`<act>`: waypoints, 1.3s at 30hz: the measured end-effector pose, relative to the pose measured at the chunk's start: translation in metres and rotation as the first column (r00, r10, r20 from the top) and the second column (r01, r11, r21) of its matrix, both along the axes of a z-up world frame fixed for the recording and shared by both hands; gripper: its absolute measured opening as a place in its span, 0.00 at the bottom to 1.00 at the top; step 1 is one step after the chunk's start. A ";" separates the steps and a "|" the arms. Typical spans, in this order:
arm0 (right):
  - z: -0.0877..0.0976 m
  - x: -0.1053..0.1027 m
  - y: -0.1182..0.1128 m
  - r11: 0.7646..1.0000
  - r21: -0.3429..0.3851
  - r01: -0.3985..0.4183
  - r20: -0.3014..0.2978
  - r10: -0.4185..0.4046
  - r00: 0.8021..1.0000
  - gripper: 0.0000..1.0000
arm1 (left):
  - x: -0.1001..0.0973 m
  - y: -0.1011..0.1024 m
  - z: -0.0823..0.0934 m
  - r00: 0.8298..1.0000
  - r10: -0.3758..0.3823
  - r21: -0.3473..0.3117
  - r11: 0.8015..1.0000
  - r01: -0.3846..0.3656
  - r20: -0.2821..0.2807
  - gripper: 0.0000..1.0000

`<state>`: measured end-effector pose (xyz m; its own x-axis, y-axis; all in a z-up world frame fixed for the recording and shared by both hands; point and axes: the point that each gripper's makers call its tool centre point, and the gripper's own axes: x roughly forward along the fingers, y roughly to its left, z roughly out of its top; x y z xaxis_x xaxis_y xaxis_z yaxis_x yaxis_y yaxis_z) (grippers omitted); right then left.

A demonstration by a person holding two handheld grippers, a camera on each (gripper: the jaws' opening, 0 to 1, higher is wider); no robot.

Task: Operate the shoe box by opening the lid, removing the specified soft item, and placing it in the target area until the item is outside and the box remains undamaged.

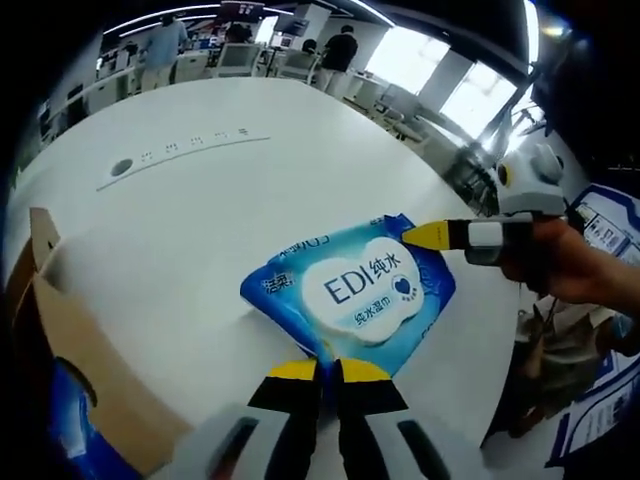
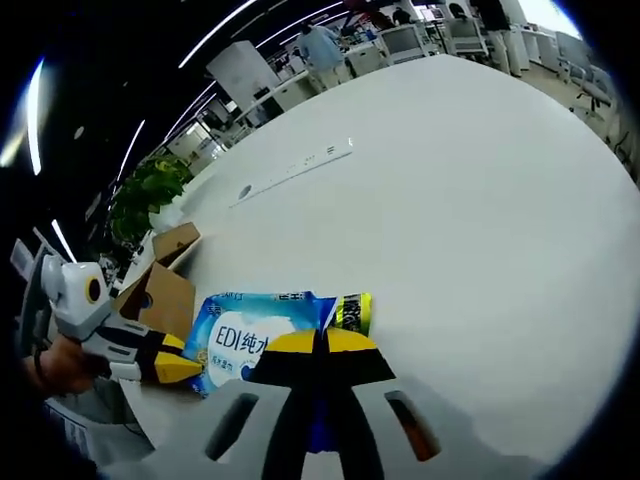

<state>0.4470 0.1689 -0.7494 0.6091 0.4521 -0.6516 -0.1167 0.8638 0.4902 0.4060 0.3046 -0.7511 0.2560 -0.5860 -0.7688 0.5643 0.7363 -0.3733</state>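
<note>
Both grippers are clamped on the same blue pack of wet wipes [image 1: 350,290], one at each end, and the pack sits just over the big white table [image 1: 220,200].

In the left gripper view, the left gripper [image 1: 330,372] has its yellow-tipped jaws pressed together on the near corner of the pack, with hardly any gap between them. At the pack's far corner the right gripper [image 1: 425,235] comes in from the side with its yellow tip on the edge, and a person's hand [image 1: 560,265] grips its handle.

In the right gripper view, the right gripper [image 2: 320,342] is pinched shut over the near edge of the pack [image 2: 250,335], its two tips meeting. The left gripper [image 2: 185,368] reaches the pack's other end from the side, its yellow tip at the wrapper.

The pack is outside the cardboard shoe box [image 1: 70,340], which stands just beside it on the table with a flap up; in the right gripper view the brown box [image 2: 160,290] lies just beyond the pack. Further across the table from the pack a long strip with a round socket [image 1: 175,155] is set into the surface. Past the table's far edge people stand among desks [image 1: 160,45], and a leafy plant [image 2: 145,195] stands beyond the box.
</note>
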 end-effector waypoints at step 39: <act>0.040 -0.010 -0.003 0.993 -0.120 -0.004 0.078 0.013 0.997 0.08 | 0.010 0.044 0.046 0.990 0.078 -0.025 0.997 -0.076 0.114 0.11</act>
<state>0.4368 0.1658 -0.7093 0.6570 0.3789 -0.6517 -0.1584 0.9146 0.3720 0.4159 0.3489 -0.7052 0.3866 -0.5768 -0.7196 0.5462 0.7719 -0.3253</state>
